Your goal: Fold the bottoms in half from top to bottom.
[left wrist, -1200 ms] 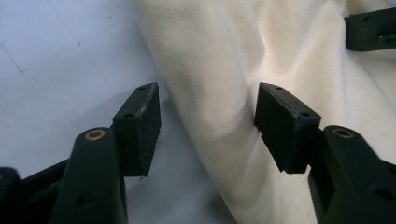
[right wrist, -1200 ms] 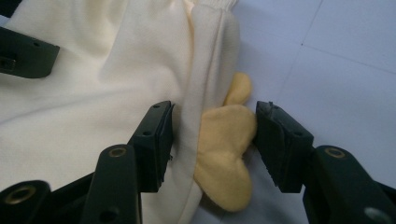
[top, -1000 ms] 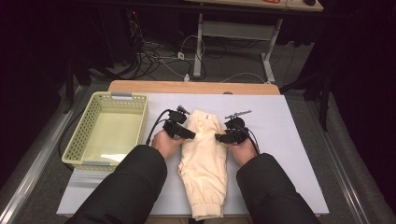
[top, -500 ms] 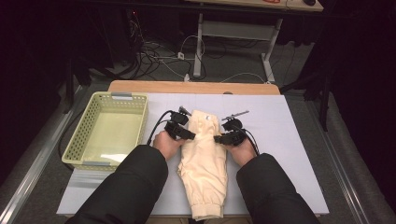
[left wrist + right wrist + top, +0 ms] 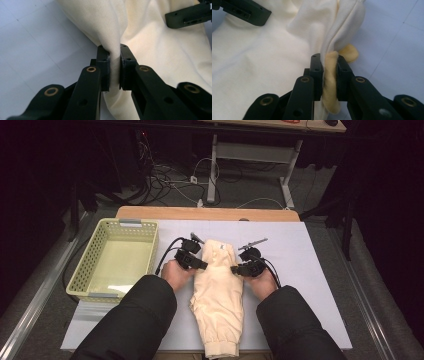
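A cream garment (image 5: 220, 290) lies folded lengthwise on the white table cover, its cuffed end toward the person. My left gripper (image 5: 204, 266) is at the garment's left edge. Its jaws have just been closing and now pinch a fold of the cream cloth (image 5: 155, 50), seen in the left gripper view (image 5: 115, 67). My right gripper (image 5: 234, 269) is at the right edge. Its jaws have also just been closing and are shut (image 5: 329, 72) on a fleecy yellow-lined fold of the garment (image 5: 262, 62). Each gripper view shows the other gripper's black jaw across the cloth.
A pale green perforated basket (image 5: 120, 224) stands on the left of the table. The white table cover (image 5: 310, 250) stretches bare to the right of the garment. A wooden strip (image 5: 205, 213) marks the far edge; cables and desk legs lie on the floor beyond.
Both grippers' jaws have closed in on the garment's side edges. The hands and the garment stay where they were.
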Demonstrator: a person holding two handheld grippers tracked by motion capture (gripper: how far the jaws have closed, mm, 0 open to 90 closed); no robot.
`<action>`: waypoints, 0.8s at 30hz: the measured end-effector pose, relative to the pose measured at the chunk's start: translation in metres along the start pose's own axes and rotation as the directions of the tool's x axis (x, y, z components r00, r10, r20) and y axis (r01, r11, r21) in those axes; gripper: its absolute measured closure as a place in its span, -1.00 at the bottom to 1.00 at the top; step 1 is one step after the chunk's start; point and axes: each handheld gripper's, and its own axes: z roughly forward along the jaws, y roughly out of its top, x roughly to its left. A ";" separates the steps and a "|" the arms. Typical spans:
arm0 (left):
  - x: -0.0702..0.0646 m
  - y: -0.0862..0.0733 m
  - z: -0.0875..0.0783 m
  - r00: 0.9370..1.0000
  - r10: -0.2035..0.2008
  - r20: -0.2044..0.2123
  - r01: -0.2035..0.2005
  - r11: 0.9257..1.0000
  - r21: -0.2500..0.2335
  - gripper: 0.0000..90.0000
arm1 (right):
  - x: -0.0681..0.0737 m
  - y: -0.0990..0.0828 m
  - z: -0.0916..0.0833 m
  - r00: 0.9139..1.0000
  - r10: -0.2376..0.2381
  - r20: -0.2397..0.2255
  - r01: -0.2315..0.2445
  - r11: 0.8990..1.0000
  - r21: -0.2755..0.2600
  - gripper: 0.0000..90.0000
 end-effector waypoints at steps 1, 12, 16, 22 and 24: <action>0.000 0.000 -0.002 1.000 0.000 0.002 0.000 1.000 -0.007 0.76 | 0.000 0.001 -0.002 1.000 -0.005 -0.003 0.005 1.000 -0.007 0.79; 0.002 0.013 -0.019 1.000 0.013 -0.013 -0.013 0.999 -0.046 0.77 | -0.001 0.015 -0.013 1.000 -0.009 0.012 0.010 0.999 -0.050 0.80; 0.003 0.024 -0.025 0.999 0.011 -0.035 -0.013 0.998 -0.066 0.77 | -0.003 0.025 -0.015 1.000 -0.008 0.029 0.010 0.997 -0.070 0.80; 0.002 0.039 -0.038 0.997 0.023 -0.071 -0.030 0.995 -0.097 0.77 | -0.005 0.041 -0.022 0.998 0.000 0.059 0.006 0.994 -0.108 0.80; 0.001 0.042 -0.042 0.997 0.025 -0.073 -0.033 0.993 -0.111 0.77 | -0.006 0.044 -0.023 0.998 0.003 0.066 0.006 0.992 -0.123 0.80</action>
